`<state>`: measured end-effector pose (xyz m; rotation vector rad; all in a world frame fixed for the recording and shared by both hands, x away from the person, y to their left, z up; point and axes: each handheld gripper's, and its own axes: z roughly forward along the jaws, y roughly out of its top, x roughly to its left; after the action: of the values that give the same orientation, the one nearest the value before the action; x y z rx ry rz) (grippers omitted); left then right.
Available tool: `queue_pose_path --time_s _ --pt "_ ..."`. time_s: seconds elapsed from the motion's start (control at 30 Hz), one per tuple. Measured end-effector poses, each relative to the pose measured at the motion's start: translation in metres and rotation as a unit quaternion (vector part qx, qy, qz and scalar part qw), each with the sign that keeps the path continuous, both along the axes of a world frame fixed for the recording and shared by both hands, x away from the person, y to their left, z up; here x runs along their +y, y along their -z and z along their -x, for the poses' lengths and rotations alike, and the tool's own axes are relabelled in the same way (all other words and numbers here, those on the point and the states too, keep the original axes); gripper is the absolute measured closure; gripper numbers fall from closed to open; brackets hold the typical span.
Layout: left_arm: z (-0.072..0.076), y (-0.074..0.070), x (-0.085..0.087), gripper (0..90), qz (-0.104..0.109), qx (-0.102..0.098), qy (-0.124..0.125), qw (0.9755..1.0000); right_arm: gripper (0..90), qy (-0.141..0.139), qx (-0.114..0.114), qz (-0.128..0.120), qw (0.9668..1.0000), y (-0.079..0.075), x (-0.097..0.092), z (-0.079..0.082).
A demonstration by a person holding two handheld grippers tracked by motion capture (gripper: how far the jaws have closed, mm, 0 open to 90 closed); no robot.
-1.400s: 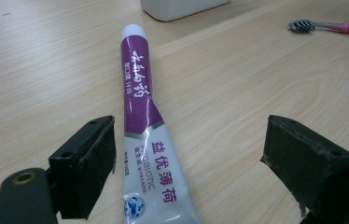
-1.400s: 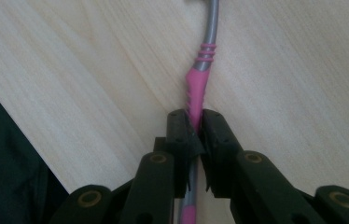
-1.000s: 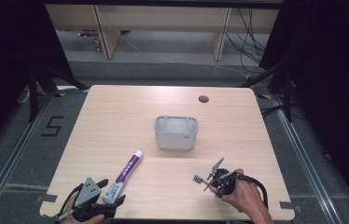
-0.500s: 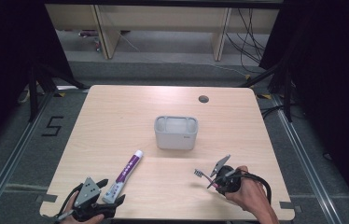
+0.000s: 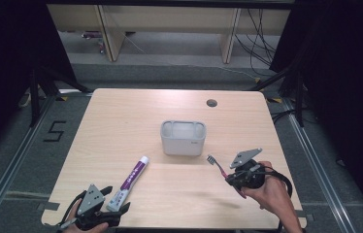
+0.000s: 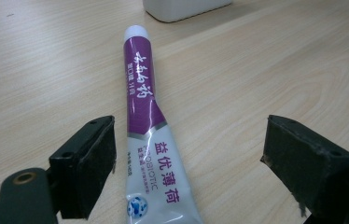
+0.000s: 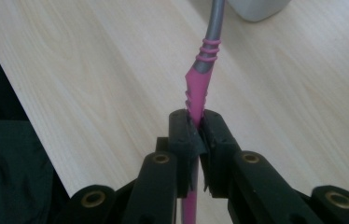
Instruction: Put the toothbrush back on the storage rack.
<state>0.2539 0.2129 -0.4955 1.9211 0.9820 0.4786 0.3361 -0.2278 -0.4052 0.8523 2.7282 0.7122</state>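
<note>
Glossy plastic toothpaste tube, matt pale wood-grain table

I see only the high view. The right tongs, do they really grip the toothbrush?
Observer: Yes. In the right gripper view the right tongs are shut on the pink handle of the toothbrush.
Operator: And the left tongs?
Observer: The left tongs stand open, with the toothpaste tube lying on the table between the jaws, untouched.
Operator: What lies beyond the tube's cap?
Observer: The grey holder, close behind the cap.
</note>
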Motion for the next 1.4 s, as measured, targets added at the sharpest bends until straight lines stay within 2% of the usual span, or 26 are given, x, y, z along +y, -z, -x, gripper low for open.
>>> queue_pose_path --time_s 0.03,0.07,0.13,0.2,0.27,0.3,0.33,0.37,0.4,0.43,0.47,0.5,0.57,0.6,0.63,0.67,0.73,0.8,0.83,0.87,0.97,1.1,1.13,1.27,1.33,1.4 --pt "0.0 0.0 0.0 16.5 0.0 0.0 0.0 1.0 83.9 -0.007 -0.004 -0.006 0.9999 -0.001 -0.001 -0.002" --pt "0.0 0.0 0.0 16.5 0.002 0.001 -0.004 1.0 83.9 0.007 0.002 -0.006 1.0 -0.005 0.0 -0.001" --pt "0.0 0.0 0.0 16.5 0.001 0.0 0.0 1.0 83.9 0.008 0.006 -0.016 0.9998 -0.005 0.0 -0.002" --pt "0.0 0.0 0.0 16.5 0.001 0.0 0.0 1.0 83.9 0.004 -0.006 -0.016 0.9999 -0.005 0.0 -0.003" --pt "0.0 0.0 -0.001 16.5 0.004 0.0 -0.002 1.0 83.9 0.007 -0.01 -0.03 0.9995 -0.007 -0.002 -0.007" --pt "0.0 0.0 -0.001 16.5 0.005 -0.001 -0.002 1.0 83.9 0.012 -0.025 -0.051 0.9983 -0.007 -0.003 -0.011" --pt "0.0 0.0 0.0 16.5 0.003 0.0 -0.001 1.0 83.9 0.008 -0.026 -0.062 0.9977 -0.008 -0.004 -0.013" --pt "0.0 0.0 0.0 16.5 0.003 0.0 -0.001 1.0 83.9 0.008 -0.026 -0.062 0.9977 -0.008 -0.004 -0.013" --pt "0.0 0.0 -0.001 16.5 0.002 0.001 -0.004 1.0 83.9 0.013 -0.03 -0.082 0.9961 -0.009 -0.005 -0.016" --pt "0.0 0.0 -0.001 16.5 0.005 0.0 -0.002 1.0 83.9 0.008 -0.045 -0.088 0.9951 -0.009 -0.006 -0.019" --pt "0.0 0.0 0.0 16.5 0.003 0.0 -0.001 1.0 83.9 0.011 -0.038 -0.094 0.9948 -0.01 -0.006 -0.02" --pt "0.0 0.0 -0.001 16.5 0.005 0.0 -0.002 1.0 83.9 0.016 -0.051 -0.103 0.9932 -0.011 -0.007 -0.022" --pt "0.0 0.0 0.001 16.5 -0.005 0.002 -0.001 1.0 83.9 0.034 -0.045 -0.113 0.992 -0.013 -0.007 -0.025" --pt "0.0 0.0 -0.001 16.5 0.002 0.001 -0.004 1.0 83.8 0.038 -0.047 -0.126 0.9901 -0.013 -0.006 -0.026" --pt "0.0 0.0 -0.001 16.5 0.003 0.0 -0.003 1.0 83.9 0.032 -0.064 -0.138 0.9879 -0.014 -0.007 -0.03" --pt "0.0 0.0 -0.001 16.5 0.003 0.0 -0.003 1.0 83.9 0.032 -0.064 -0.138 0.9879 -0.014 -0.007 -0.03" --pt "-0.001 0.0 0.001 16.5 -0.002 0.001 0.0 1.0 83.8 0.043 -0.073 -0.167 0.9824 -0.016 -0.006 -0.035" --pt "0.0 0.0 0.001 16.5 -0.001 0.001 -0.001 1.0 83.9 0.043 -0.075 -0.169 0.9819 -0.017 -0.006 -0.037" --pt "0.0 0.0 0.001 16.5 -0.001 0.001 0.0 1.0 83.8 0.039 -0.094 -0.176 0.9791 -0.017 -0.005 -0.042" --pt "0.0 0.0 0.001 16.5 -0.001 0.001 0.0 1.0 83.8 0.039 -0.094 -0.176 0.9791 -0.017 -0.005 -0.042" --pt "0.0 0.0 0.001 16.5 -0.001 0.001 0.0 1.0 83.8 0.049 -0.105 -0.194 0.974 -0.018 0.0 -0.048" --pt "-0.001 0.0 0.001 16.5 -0.001 0.002 -0.002 1.0 83.8 0.056 -0.114 -0.205 0.9704 -0.02 0.003 -0.052" --pt "0.0 0.0 0.001 16.5 -0.001 0.002 -0.002 1.0 83.8 0.049 -0.116 -0.223 0.9666 -0.02 0.005 -0.057" --pt "0.0 0.0 0.001 16.5 -0.001 0.003 -0.004 1.0 83.8 0.06 -0.122 -0.229 0.9638 -0.023 0.008 -0.06" --pt "0.0 0.0 0.001 16.5 -0.002 0.004 -0.004 1.0 83.8 0.059 -0.128 -0.248 0.9586 -0.026 0.012 -0.065" --pt "-0.001 0.0 0.001 16.5 -0.001 0.004 -0.005 1.0 83.8 0.054 -0.136 -0.254 0.9561 -0.027 0.014 -0.07"
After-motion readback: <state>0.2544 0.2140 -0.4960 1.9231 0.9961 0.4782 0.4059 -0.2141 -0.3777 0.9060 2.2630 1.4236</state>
